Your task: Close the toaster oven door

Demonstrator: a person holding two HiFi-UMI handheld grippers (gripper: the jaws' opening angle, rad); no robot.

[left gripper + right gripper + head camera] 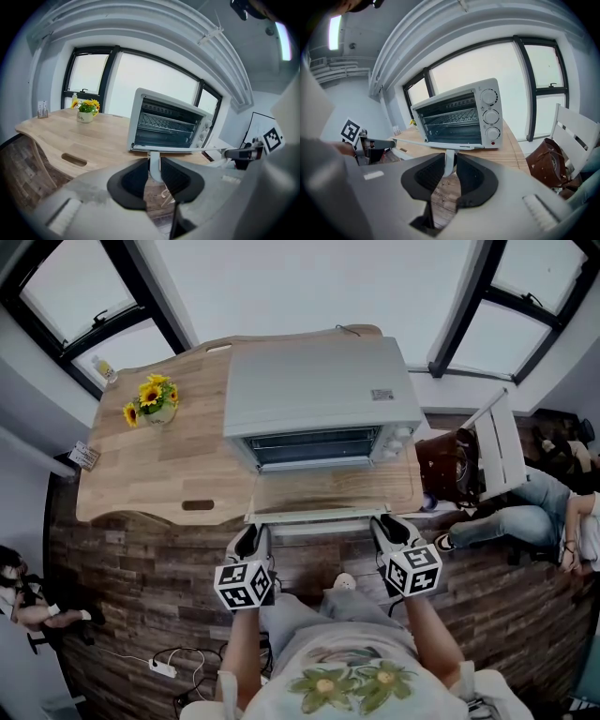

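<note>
As left tongs and right tongs clamp its handle, the door lies flat, crosswise.

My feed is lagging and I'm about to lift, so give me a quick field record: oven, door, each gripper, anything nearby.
toaster oven: on the wooden table, racks exposed
door: open, lying about level toward the person
left gripper: shut on door handle, near its left end
right gripper: shut on door handle, near its right end
nearby: sunflower pot at the table's left end, apart from the oven
</note>
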